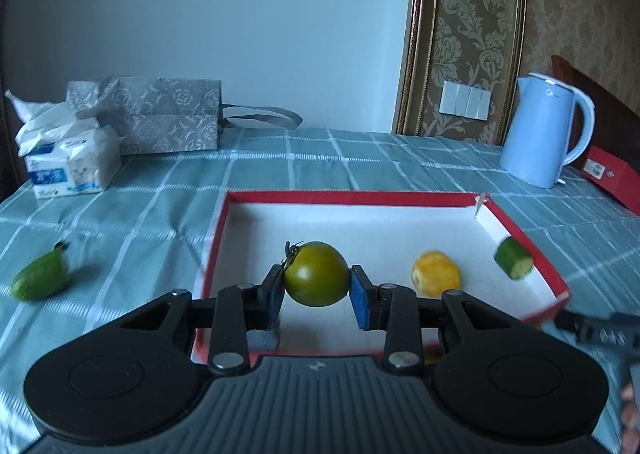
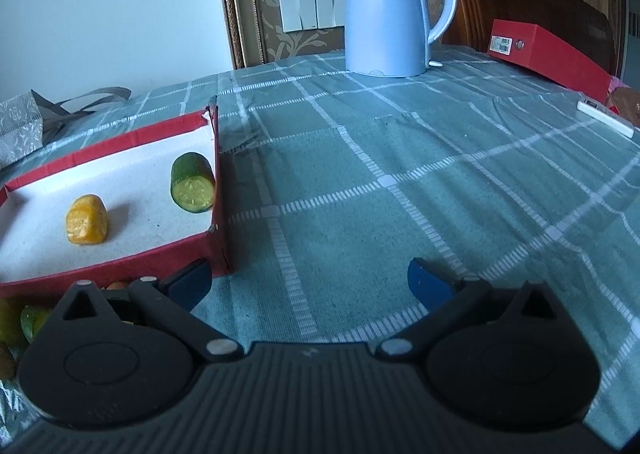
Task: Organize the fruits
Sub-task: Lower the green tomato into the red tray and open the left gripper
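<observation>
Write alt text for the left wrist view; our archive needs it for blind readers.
The left gripper clamps a green tomato above a red-rimmed white tray holding a yellow piece and a cucumber chunk. Another green piece lies on the checked tablecloth.
</observation>
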The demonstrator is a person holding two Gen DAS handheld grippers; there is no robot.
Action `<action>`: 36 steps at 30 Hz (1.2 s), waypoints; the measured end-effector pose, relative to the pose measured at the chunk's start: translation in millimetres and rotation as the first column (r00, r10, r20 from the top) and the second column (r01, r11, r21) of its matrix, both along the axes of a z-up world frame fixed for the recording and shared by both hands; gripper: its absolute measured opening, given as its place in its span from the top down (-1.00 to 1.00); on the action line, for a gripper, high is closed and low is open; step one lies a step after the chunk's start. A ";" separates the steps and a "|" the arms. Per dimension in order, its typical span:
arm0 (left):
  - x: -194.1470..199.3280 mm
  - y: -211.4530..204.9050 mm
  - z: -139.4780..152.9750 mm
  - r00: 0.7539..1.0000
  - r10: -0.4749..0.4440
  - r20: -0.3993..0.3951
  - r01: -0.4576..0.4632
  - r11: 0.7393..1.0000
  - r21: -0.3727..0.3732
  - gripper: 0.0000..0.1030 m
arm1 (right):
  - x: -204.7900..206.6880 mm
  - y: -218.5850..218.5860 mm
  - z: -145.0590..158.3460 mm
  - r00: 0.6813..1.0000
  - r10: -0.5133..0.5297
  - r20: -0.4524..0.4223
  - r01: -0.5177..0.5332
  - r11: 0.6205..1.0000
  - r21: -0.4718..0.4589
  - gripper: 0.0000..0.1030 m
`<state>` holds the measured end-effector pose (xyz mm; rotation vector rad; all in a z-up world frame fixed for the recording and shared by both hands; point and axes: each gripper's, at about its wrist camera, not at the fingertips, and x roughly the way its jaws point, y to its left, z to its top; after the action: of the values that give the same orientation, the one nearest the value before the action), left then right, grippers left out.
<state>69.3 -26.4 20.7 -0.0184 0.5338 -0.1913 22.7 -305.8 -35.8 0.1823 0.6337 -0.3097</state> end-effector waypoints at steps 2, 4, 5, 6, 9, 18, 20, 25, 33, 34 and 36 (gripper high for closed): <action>16.7 -7.9 -2.4 1.000 0.010 -0.028 -0.010 1.000 0.007 0.34 | 0.5 0.7 0.0 1.000 0.000 -0.004 0.000 1.000 -0.005 -1.00; 34.3 -14.2 -7.3 0.998 0.021 -0.064 -0.020 1.000 0.014 0.34 | 0.8 0.7 -0.1 1.000 0.000 -0.006 0.000 1.000 -0.008 -1.00; 42.1 -15.4 -10.0 0.996 0.032 -0.082 -0.031 0.999 0.009 0.34 | 1.1 1.1 -0.2 1.000 0.000 -0.008 0.000 1.000 -0.011 -1.00; 49.4 -16.3 -12.7 0.995 0.042 -0.095 -0.042 0.999 0.005 0.34 | 1.5 1.5 -0.3 1.000 0.000 -0.010 0.000 1.000 -0.014 -1.00; 69.6 -16.1 -20.2 0.988 0.071 -0.138 -0.071 0.997 -0.002 0.34 | 2.2 2.6 -0.5 1.000 0.000 -0.015 -0.001 1.000 -0.020 -1.00; 95.2 -14.0 -31.8 0.979 0.136 -0.155 -0.133 0.991 0.030 0.34 | 4.4 5.5 -1.3 1.000 0.000 -0.030 -0.001 0.999 -0.040 -1.00; 95.9 -16.8 -33.2 0.980 0.146 -0.138 -0.139 0.989 0.056 0.34 | 4.4 5.7 -1.4 1.000 0.000 -0.032 -0.001 0.999 -0.043 -1.00; 95.6 -13.3 -31.5 0.979 0.140 -0.149 -0.137 0.990 0.030 -0.33 | 4.5 6.2 -1.7 0.999 0.000 -0.035 -0.002 0.999 -0.048 -1.00; 73.8 2.5 -23.5 0.986 0.158 -0.044 -0.159 0.987 -0.031 -0.64 | 4.8 6.7 -1.8 0.999 0.000 -0.036 -0.001 0.999 -0.049 -1.00; 65.3 6.5 -19.8 0.987 0.163 -0.013 -0.164 0.985 -0.047 -0.64 | 4.8 6.6 -1.8 0.999 0.000 -0.036 -0.001 0.999 -0.049 -1.00; 49.3 15.2 -14.7 0.985 0.169 0.029 -0.166 0.983 -0.082 -0.65 | 4.8 6.6 -1.9 0.999 0.000 -0.036 -0.001 0.999 -0.049 -1.00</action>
<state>118.7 -11.2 6.0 -0.1371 0.4861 -0.0482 27.5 -299.2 -37.7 0.1297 0.6607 -0.3284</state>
